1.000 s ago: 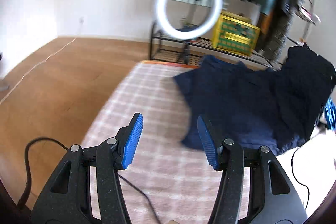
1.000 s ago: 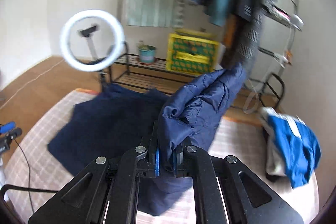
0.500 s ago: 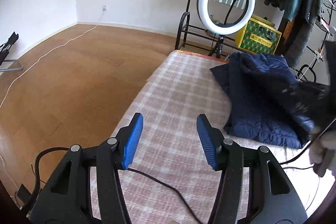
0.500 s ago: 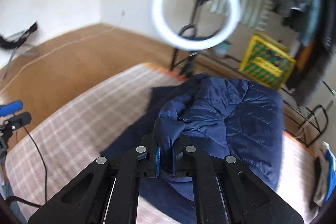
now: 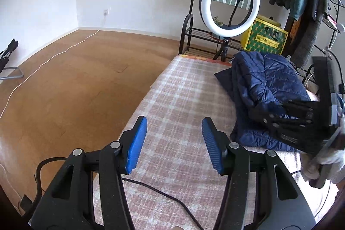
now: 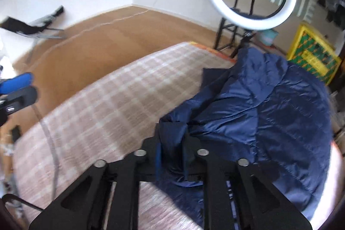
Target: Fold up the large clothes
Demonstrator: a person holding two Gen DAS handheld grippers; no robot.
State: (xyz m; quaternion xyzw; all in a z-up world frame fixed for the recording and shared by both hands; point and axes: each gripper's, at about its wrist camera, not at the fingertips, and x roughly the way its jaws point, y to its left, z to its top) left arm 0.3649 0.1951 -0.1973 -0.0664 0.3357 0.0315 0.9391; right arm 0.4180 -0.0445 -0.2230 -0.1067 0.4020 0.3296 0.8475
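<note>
Here, jacket (image 6: 280,113): navy, quilted, doubled over on the plaid bed (image 5: 179,105), at 2 o'clock of the left view.
Right gripper (image 6: 172,156): clamped on a jacket fold (pads hidden).
Left gripper (image 5: 174,143): fingers apart, holding nothing.
Crate (image 5: 267,38): yellow-green, contents unseen.

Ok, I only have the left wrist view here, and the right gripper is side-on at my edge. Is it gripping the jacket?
Observer: Yes. The right wrist view shows the right gripper shut on a fold of the jacket.
Operator: Is the whole jacket lifted?
Observer: No. Only the pinched fold stands up between the fingers. The rest lies on the blanket.
Operator: Is any of the jacket nearer than the gripper?
Observer: Yes, some fabric runs under the gripper toward the camera.
</note>
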